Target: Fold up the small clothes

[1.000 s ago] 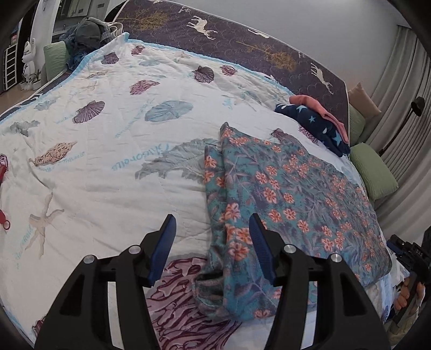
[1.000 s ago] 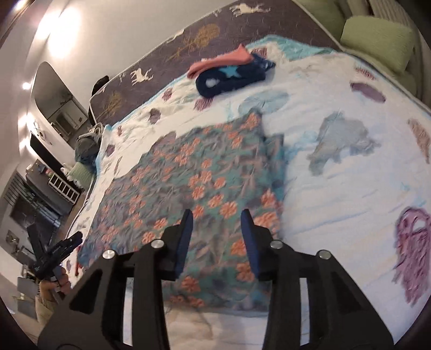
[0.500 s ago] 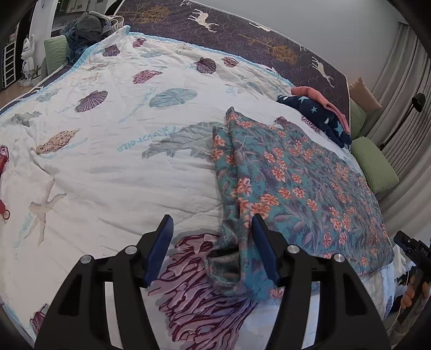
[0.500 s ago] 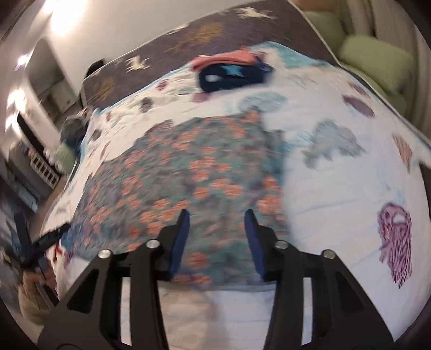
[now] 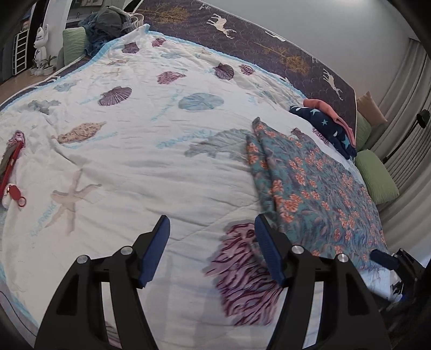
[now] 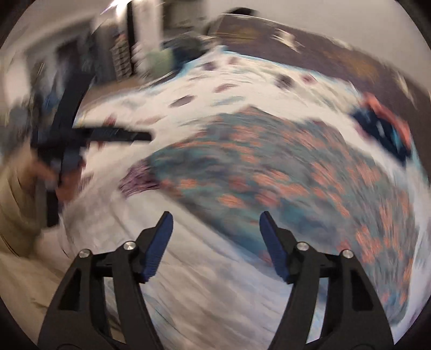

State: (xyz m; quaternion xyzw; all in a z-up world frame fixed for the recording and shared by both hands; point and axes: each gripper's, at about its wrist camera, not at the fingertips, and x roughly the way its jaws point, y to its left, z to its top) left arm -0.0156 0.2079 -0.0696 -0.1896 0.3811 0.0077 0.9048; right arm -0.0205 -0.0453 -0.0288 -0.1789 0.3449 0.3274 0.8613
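Observation:
A teal garment with orange flowers (image 5: 309, 193) lies flat on the right side of the seashell bedspread (image 5: 134, 150). My left gripper (image 5: 211, 223) hovers over the bedspread just left of the garment's near edge, above a purple coral print. Its jaws are opening with nothing between them. The right wrist view is motion-blurred. There my right gripper (image 6: 215, 218) hangs over the bare bedspread at the garment's (image 6: 269, 172) near edge, jaws opening and empty. The left gripper (image 6: 115, 136) shows at the left of that view, held by a hand.
A folded stack of navy star and pink clothes (image 5: 328, 126) sits beyond the garment near the dark patterned headboard (image 5: 269, 45). Green pillows (image 5: 377, 177) lie off the bed's right side. Red items (image 5: 10, 172) rest at the left edge. A heap of clothes (image 5: 107, 24) fills the far corner.
My left gripper slid left off the garment's edge onto the bedspread and opened a little. The right gripper swung fast and rolled, its view now blurred, and its jaws widened a lot.

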